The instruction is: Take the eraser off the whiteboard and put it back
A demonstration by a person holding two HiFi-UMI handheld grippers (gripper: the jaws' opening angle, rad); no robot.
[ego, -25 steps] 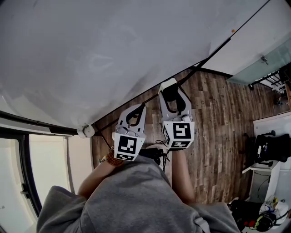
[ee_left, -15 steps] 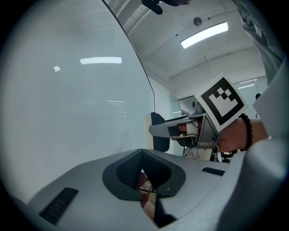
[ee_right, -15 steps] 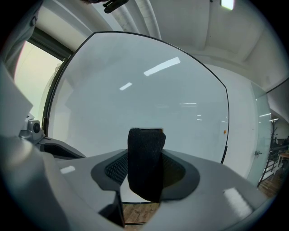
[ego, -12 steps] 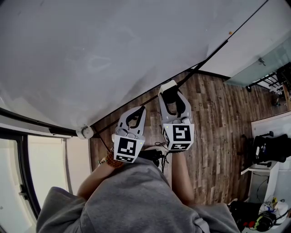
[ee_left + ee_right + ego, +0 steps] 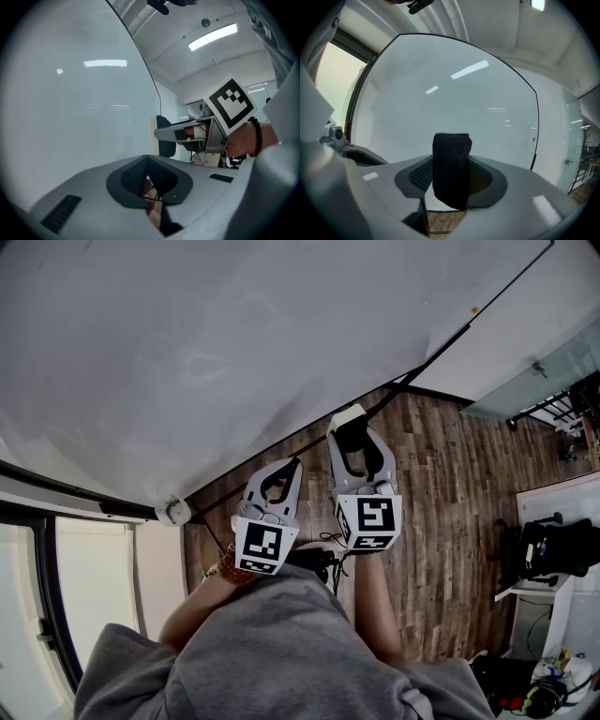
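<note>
**Eraser off the board, clamped in the right tool**

So the eraser (image 5: 451, 164) is a dark, felt-looking block that sits upright between the jaws of the right tool (image 5: 352, 439). The pads press on both of its sides, so the jaws stand fairly wide around it. In the right gripper view it blocks the middle of the shot, with the whiteboard (image 5: 234, 343) filling nearly everything behind it. From the head view the eraser end of the tool is right by the board's dark lower edge. Whether it actually touches the board is honestly impossible to call from these angles.

The left tool (image 5: 146, 159) is just beside the right one, also pointed at the board. Its jaws meet at the tips with nothing in them. The left gripper view catches the right tool off to the side, marker cube (image 5: 229, 105) and all, with a dark bead bracelet (image 5: 255, 136) on the wrist behind it.

Further out, there's wood-plank floor (image 5: 450, 484) under the board, and the person's grey top (image 5: 281, 652) fills the bottom of the head view.
</note>
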